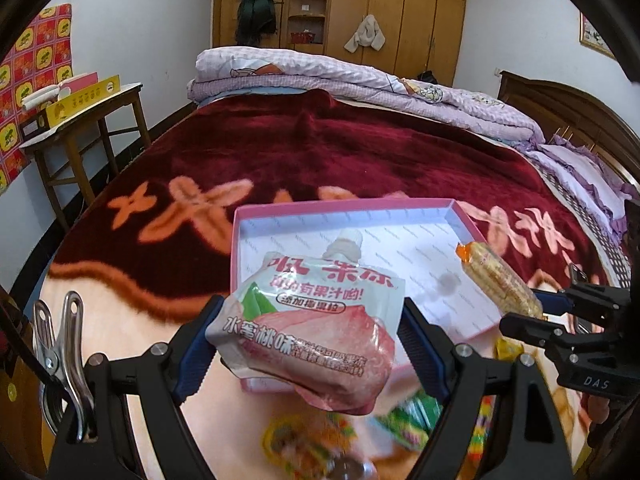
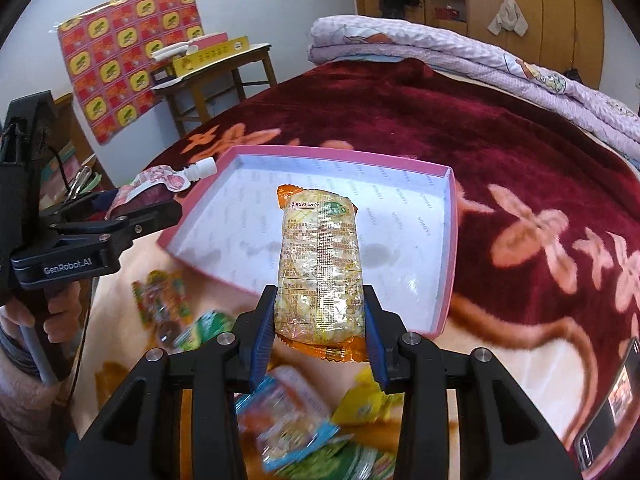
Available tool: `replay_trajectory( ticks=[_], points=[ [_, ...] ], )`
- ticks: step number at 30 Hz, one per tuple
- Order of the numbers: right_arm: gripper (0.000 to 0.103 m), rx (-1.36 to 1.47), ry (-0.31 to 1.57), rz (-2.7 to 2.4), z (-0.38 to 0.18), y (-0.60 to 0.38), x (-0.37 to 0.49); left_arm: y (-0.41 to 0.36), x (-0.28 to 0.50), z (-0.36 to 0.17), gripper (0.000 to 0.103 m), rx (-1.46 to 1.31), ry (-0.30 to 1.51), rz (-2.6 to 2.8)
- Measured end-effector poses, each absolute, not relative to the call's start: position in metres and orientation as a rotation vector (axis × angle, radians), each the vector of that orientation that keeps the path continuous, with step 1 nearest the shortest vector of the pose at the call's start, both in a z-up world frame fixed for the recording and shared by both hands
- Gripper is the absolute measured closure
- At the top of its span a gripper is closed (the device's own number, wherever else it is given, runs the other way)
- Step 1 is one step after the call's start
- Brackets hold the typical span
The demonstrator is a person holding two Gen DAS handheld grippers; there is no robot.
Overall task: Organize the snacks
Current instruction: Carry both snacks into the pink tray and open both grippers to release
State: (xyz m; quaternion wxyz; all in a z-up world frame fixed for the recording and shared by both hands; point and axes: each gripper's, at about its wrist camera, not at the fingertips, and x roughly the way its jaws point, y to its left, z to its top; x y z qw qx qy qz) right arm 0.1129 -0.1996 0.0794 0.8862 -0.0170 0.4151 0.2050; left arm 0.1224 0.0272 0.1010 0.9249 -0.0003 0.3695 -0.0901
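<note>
Over the bed, my left gripper (image 1: pixel 306 344) clamps a soft, squashy peach jelly pouch (image 1: pixel 312 328) mid-body; my right gripper (image 2: pixel 320 328) pinches a light, crinkly snack pack (image 2: pixel 320 264) above the pink box (image 2: pixel 448 248).

We see the left gripper (image 1: pixel 308 340) in matte black with blue ribbed pads (image 1: pixel 196 354) and silver screws (image 1: pixel 159 347); beside its left arm hangs a steel spring clip (image 1: pixel 60 360). The right gripper (image 2: pixel 320 332) matches it. White lettering marks both bodies, and a fuzzy pink sleeve (image 2: pixel 28 412) sits below the left gripper's grey handle (image 2: pixel 38 356).
</note>
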Motion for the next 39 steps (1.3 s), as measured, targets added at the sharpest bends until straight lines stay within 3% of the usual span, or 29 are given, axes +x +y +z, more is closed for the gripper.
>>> replay_trajectory(
  ticks=[24,26,30,31,39],
  points=[
    [0.061,-0.051,0.921,0.341,0.049,-0.214,0.196,0.012,0.215,0.051,0.014,0.002,0.895,-0.148],
    [0.057,-0.041,0.909,0.338,0.048,-0.216,0.197,0.01,0.215,0.048,0.011,0.008,0.901,-0.16],
    [0.038,-0.032,0.89,0.341,0.05,-0.216,0.196,0.009,0.21,0.049,0.01,0.018,0.885,-0.177],
    [0.029,-0.046,0.88,0.332,0.053,-0.215,0.195,0.009,0.209,0.052,0.01,0.016,0.875,-0.18],
    [0.027,-0.045,0.839,0.355,0.067,-0.212,0.183,0.017,0.193,0.078,0.01,0.007,0.831,-0.167]
  ],
)
